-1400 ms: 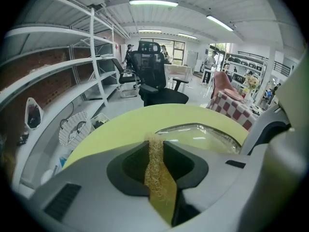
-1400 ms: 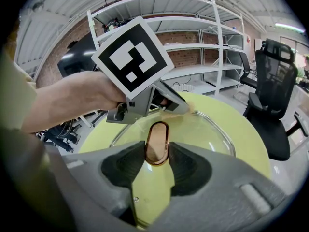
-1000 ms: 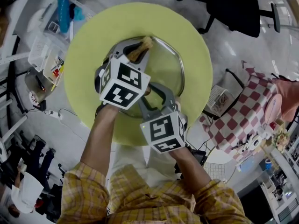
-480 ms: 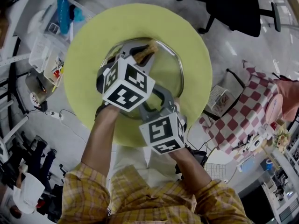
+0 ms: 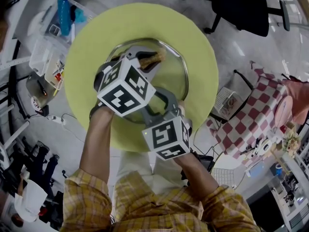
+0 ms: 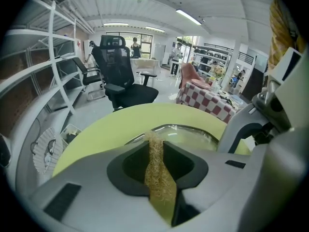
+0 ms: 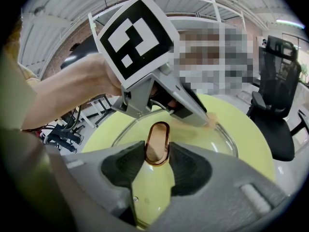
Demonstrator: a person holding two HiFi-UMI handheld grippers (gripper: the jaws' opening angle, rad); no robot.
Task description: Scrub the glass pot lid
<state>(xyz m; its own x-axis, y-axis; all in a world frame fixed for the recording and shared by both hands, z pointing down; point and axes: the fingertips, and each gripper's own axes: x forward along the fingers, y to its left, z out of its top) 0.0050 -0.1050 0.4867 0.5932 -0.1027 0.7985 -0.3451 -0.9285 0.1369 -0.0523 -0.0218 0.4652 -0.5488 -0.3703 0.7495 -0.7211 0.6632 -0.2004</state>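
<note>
The glass pot lid (image 5: 173, 74) with a metal rim lies on the round yellow-green table (image 5: 91, 42). My left gripper (image 5: 148, 59) is shut on a tan fibrous scrubber (image 5: 154, 57), which is pressed on the far part of the lid. In the left gripper view the scrubber (image 6: 157, 170) stands pinched between the jaws, with the lid (image 6: 190, 134) just beyond. My right gripper (image 7: 157, 153) is shut on the lid's oval copper handle (image 7: 157, 141). The right gripper view also shows the left gripper (image 7: 208, 122) over the glass (image 7: 212, 141).
A black office chair (image 5: 241, 6) stands beyond the table. A table with a red checkered cloth (image 5: 253, 112) is at the right. White baskets and shelving (image 5: 46, 57) crowd the left. The table edge curves close around the lid on every side.
The left gripper has slid the scrubber a little to the right and nearer along the lid's far part, and its marker cube has swung left. The right gripper has held still.
</note>
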